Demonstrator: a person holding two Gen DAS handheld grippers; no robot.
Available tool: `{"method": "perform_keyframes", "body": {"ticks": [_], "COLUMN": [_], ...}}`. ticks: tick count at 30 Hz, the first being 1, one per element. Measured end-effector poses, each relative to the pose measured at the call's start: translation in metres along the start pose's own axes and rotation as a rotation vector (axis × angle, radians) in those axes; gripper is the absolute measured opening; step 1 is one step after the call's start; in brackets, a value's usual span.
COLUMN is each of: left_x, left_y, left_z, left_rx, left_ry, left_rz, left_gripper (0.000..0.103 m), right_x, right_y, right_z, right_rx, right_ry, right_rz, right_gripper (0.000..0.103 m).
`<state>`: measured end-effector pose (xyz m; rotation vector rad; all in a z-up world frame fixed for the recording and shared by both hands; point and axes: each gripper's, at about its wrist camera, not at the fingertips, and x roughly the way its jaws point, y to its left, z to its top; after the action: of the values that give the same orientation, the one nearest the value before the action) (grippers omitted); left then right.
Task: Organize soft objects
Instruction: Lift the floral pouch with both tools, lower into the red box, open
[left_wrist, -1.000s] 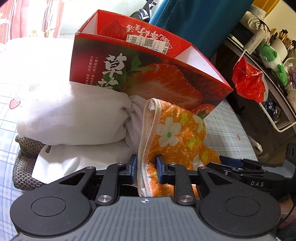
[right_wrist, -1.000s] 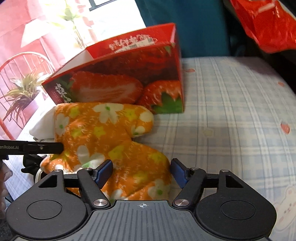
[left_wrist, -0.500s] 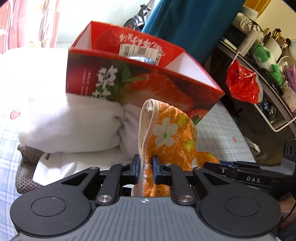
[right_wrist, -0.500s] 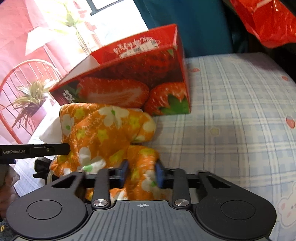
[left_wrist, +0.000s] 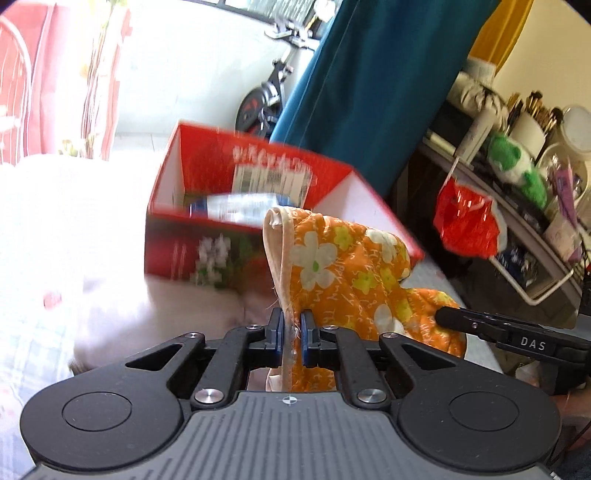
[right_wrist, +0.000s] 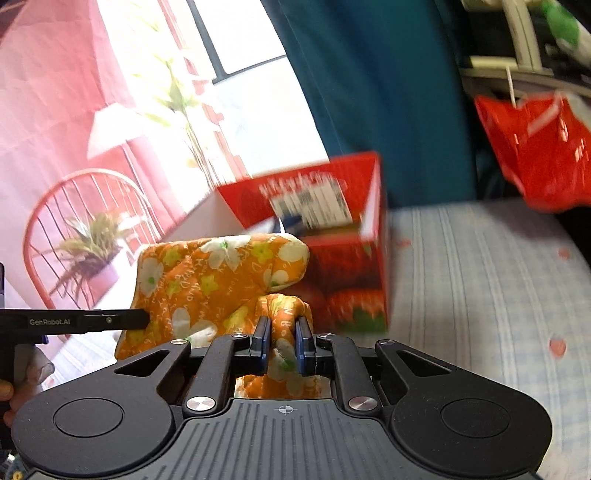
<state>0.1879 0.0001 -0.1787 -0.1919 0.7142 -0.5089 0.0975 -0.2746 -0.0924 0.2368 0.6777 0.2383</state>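
Both tongs now clamped on mitt (left_wrist: 354, 273): L tongs (left_wrist: 293, 330) on cuff hem, R tongs (right_wrist: 282, 343) just closed on thumb. Mitt lifted off bed, near box (left_wrist: 258, 192); drop-in likely next.

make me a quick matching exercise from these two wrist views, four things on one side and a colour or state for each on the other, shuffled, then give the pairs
Things:
1. oven mitt
2. strawberry box
3. plastic bag
4. curtain

States:
A. hanging, teal
B. orange, gripped by both grippers
C. open-topped, on the bed
D. red, hanging by the shelf

Pairs: 1-B, 2-C, 3-D, 4-A
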Motion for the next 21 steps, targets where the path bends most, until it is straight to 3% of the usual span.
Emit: {"method": "perform_keyframes", "body": {"ticks": [10, 16, 21], "left_x": [-0.003, 0.029, 0.066], "left_y": [-0.002, 0.010, 0.021], "left_z": [0.072, 0.113, 0.135], "left_rx": [0.075, 0.095, 0.104], "left_ry": [-0.123, -0.120, -0.075], "left_rz": [0.047, 0.130, 0.182], "left_gripper": [0.010, 0.010, 0.010], "right_x": [0.015, 0.058, 0.106], "right_y": [0.014, 0.016, 0.015], "right_z": [0.071, 0.109, 0.129], "right_rx": [-0.091, -0.085, -0.093], "right_ry": [-0.102, -0.113, -0.071], "right_rz": [0.025, 0.018, -0.012], "right_gripper": [0.012, 0.012, 0.012]}}
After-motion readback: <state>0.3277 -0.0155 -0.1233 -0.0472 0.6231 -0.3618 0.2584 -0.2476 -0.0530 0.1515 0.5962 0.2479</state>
